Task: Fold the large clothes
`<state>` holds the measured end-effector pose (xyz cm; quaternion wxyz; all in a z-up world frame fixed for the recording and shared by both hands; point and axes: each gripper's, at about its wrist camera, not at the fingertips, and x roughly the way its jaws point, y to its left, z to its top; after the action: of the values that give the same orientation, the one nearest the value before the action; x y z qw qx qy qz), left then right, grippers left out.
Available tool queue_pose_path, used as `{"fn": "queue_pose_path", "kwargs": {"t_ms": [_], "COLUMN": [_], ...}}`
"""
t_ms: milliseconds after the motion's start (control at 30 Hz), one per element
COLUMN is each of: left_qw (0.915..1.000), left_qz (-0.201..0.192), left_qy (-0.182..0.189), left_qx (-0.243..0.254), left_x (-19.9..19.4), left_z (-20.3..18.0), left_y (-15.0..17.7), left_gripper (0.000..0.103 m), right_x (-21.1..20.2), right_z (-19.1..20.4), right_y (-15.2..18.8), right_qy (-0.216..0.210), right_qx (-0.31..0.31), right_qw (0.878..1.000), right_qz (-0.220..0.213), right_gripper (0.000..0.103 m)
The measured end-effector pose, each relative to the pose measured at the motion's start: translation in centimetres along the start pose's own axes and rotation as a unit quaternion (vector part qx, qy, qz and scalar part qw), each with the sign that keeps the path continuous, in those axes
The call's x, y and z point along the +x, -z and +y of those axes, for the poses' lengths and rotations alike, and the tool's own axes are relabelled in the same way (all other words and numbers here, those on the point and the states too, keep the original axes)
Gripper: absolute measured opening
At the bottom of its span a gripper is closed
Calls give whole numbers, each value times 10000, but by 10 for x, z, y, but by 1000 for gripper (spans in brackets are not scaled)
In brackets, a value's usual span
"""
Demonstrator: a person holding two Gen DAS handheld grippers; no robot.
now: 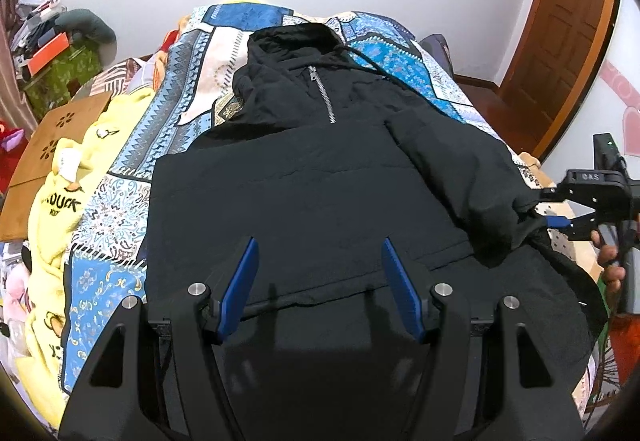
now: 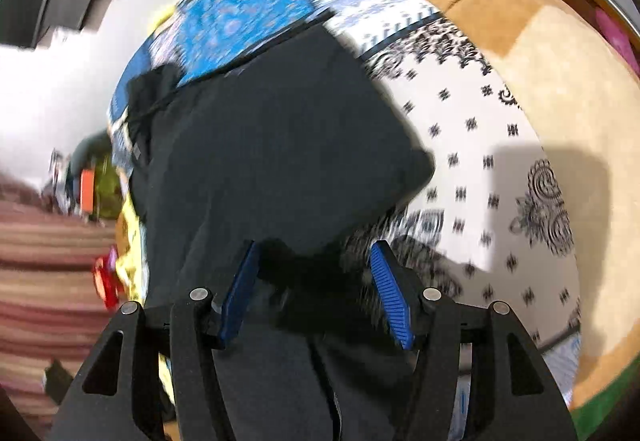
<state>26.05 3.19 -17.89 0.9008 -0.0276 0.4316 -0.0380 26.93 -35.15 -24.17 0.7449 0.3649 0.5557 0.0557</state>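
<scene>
I find the hoodie [image 1: 320, 177] lying front-up on the patchwork quilt [image 1: 120, 209] that covers the bed, hood [image 1: 292, 41] at the far end, toward the white wall, and hem nearest me. Its short zip [image 1: 322, 93] runs down from the collar. A drawstring [image 1: 372, 61] trails off the hood onto the quilt. The sleeve [image 1: 460, 169] on the right side lies diagonally over the right part of the body, its cuff [image 1: 520, 217] gathered at the right edge.

My left gripper [image 1: 316, 281] hangs over the hem with its blue pads [image 1: 240, 289] spread wide; nothing sits between them.

My right gripper [image 2: 316, 281] appears at the right edge of the left view, its tips at the cuff. Its own view is motion-blurred. There the pads [image 2: 390, 297] stand well apart, with dark cloth [image 2: 280, 161] bunched in the gap near the left pad. I cannot tell whether that cloth is touched or merely lies below the gripper.

A yellow garment [image 1: 60, 209] printed with "DUCK" lies along the left edge of the quilt. A brown door [image 1: 568, 25] stands at the far right.
</scene>
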Motion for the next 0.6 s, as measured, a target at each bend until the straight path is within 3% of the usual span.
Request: {"fn": "queue_pose_path", "kwargs": {"t_ms": [100, 233, 333, 600], "left_qw": [10000, 9999, 9998, 9990], "left_qz": [54, 96, 83, -105], "left_qy": [-28, -65, -94, -68], "left_qx": [-64, -121, -180, -432], "left_x": [4, 8, 8, -7], "left_z": [6, 15, 23, 48], "left_y": [2, 6, 8, 13], "left_gripper": [63, 63, 63, 63], "right_x": [6, 8, -2, -38], "right_z": [-1, 6, 19, 111], "right_y": [-8, -16, -17, -1], "right_qy": [-7, 88, 167, 23], "right_qx": [245, 335, 20, -1359], "right_qw": [9995, 9989, 9985, 9861], "right_qz": [-199, -324, -519, -956], "right_gripper": [52, 22, 10, 7]}}
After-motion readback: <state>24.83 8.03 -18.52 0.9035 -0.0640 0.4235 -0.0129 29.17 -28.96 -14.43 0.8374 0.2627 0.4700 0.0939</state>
